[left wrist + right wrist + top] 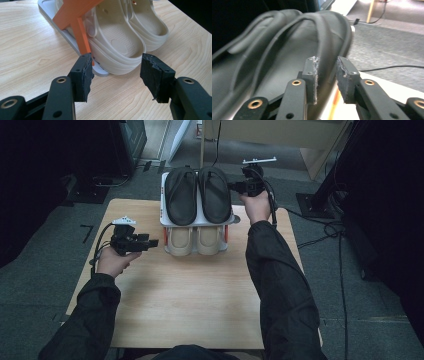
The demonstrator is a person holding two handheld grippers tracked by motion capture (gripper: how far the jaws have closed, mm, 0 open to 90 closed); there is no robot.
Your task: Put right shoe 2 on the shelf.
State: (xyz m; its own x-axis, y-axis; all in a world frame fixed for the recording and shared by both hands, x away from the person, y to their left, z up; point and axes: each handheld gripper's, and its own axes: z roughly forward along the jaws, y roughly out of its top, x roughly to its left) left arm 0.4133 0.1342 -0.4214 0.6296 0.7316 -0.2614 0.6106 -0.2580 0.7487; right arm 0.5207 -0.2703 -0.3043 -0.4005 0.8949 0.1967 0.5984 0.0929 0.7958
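Observation:
A white two-tier rack [163, 213] stands at the table's far middle. Two black sandals [181, 195] lie on its top shelf, and two beige clogs [180, 240] sit below. My left gripper [152, 242] hovers open just left of the clogs; in the left gripper view its jaws [116, 72] frame the heel of the nearer beige clog [117, 42], beside an orange rack strut [80, 27]. My right gripper [233, 185] is at the right edge of the right black sandal [215, 192]. Its jaws [327, 75] are shut on that sandal's rim [328, 50].
The wooden table [190, 300] has bare room in front of the rack. The rack's grey base plate [66, 37] rests on the wood. Cables [325, 227] run over the grey floor to the right, and a wooden furniture piece [280, 132] stands behind.

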